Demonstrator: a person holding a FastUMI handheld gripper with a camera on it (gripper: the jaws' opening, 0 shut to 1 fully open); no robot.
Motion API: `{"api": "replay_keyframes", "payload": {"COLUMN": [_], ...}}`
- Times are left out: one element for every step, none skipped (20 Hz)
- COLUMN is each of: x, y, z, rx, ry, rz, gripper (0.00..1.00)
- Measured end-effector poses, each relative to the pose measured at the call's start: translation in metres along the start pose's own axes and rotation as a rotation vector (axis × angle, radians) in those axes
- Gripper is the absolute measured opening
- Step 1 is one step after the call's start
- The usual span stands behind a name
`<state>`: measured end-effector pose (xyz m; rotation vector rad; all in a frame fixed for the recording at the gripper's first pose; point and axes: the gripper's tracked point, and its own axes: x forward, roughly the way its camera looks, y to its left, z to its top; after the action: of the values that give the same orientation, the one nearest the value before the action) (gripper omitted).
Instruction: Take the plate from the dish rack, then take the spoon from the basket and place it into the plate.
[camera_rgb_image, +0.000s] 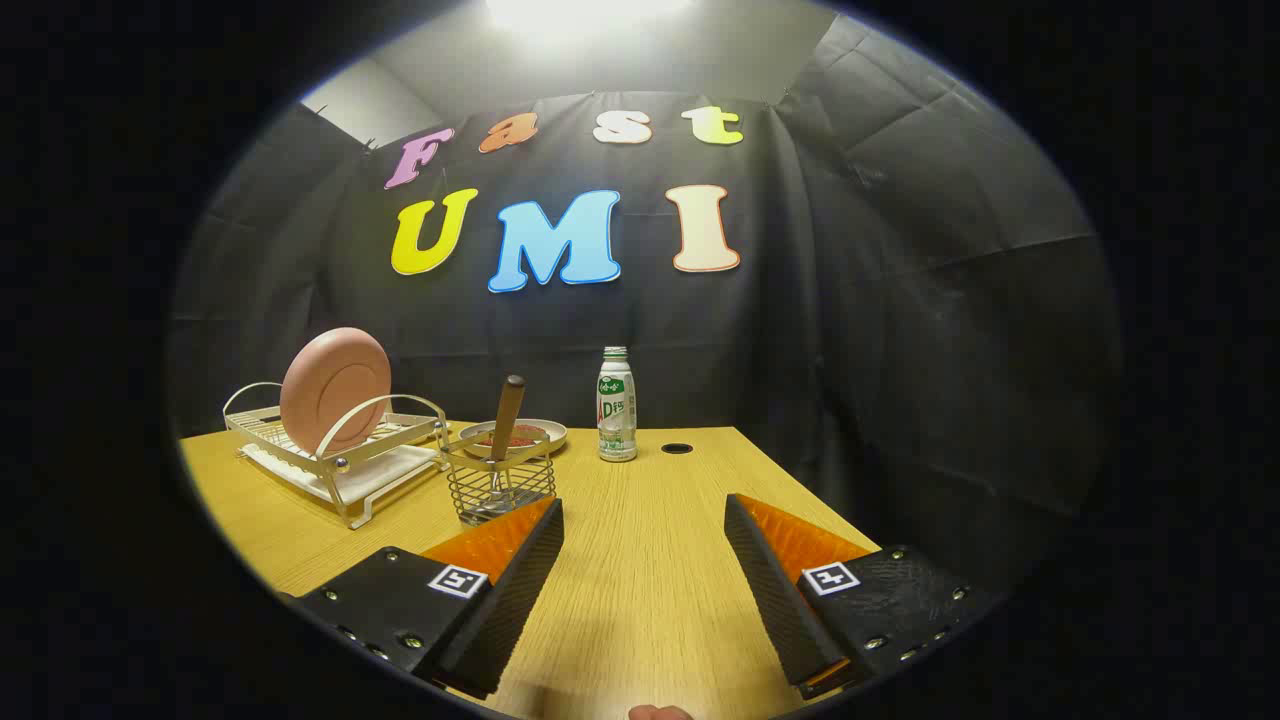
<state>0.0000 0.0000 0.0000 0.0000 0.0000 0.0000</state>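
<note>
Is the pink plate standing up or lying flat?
Standing up. The plate sits on its edge in the dish rack, leaning a bit. The gripper is open with nothing between its fingers.

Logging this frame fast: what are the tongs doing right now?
Tongs: open, holding nothing, over bare wooden table.

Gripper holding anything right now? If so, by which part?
Nothing held. The gripper is open over bare table; the plate stands in the rack, the spoon in the basket.
</note>
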Motion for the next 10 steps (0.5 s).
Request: {"api": "replay_keyframes", "payload": {"x": [-0.001,0.002,0.002,0.003,0.008,0.019,0.028,0.034,0.042,0.052], "y": [0.000,0.000,0.000,0.000,-0.001,-0.001,-0.002,-0.003,-0.003,-0.005], "z": [0.002,-0.001,0.001,0.001,0.001,0.003,0.005,0.006,0.009,0.012], "rx": [0.002,0.002,0.004,0.005,0.005,0.006,0.012,0.015,0.017,0.021], "ry": [-0.009,0.001,-0.008,-0.004,-0.006,-0.008,-0.014,-0.017,-0.022,-0.027], "rz": [0.001,0.004,0.006,0.004,0.000,-0.001,-0.006,-0.008,-0.010,-0.011], "gripper": [0.99,0.99,0.99,0.99,0.99,0.98,0.98,0.99,0.99,0.99]}}
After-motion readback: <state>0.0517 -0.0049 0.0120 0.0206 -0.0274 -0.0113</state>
